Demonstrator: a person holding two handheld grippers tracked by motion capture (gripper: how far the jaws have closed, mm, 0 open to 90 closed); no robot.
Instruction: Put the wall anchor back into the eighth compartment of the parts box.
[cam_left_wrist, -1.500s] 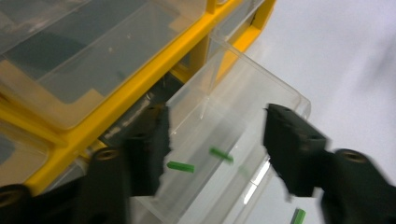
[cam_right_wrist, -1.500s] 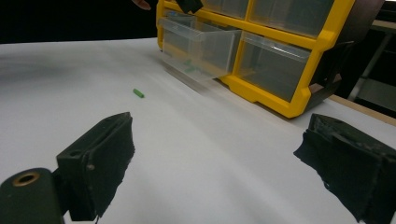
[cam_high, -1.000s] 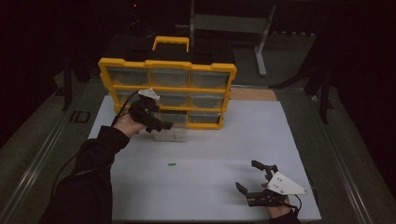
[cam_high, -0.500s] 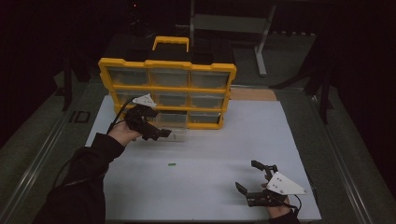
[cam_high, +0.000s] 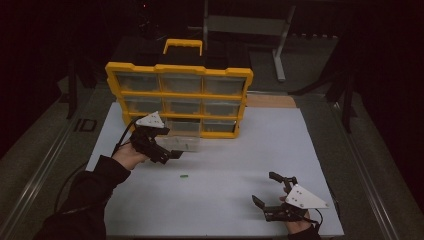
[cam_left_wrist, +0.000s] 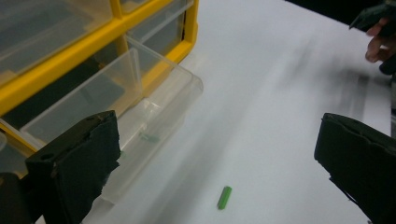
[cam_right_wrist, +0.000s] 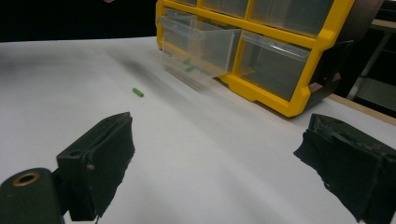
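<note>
The left gripper (cam_high: 172, 154) hangs just above the sheet with its jaws spread wide and nothing between them; the left gripper view confirms the gap is bare. Just to its far side sits the clear drawer (cam_high: 182, 141), pulled well out of the bottom row of the yellow organizer (cam_high: 179, 70), with a few small green bits lying inside it.

The peg (cam_high: 184, 175), a short green stick, lies loose on the white sheet (cam_high: 240, 200), nearer the person than the left gripper and a touch to its right. In the left gripper view the peg (cam_left_wrist: 224, 197) sits low and between the jaws, so the tool already points roughly over it. Its long axis runs mostly left to right in the high view, tipped slightly.

The right gripper (cam_high: 267, 196) rests at the near right of the sheet, jaws likewise spread and holding nothing, well apart from the peg (cam_right_wrist: 137, 92), which shows far off to the left in its own view.

So the left hand is plainly the nearer one. The pick looks to call for a short drop toward the near side, jaws set across the peg's short width, then a lift back to the drawer beside it.
</note>
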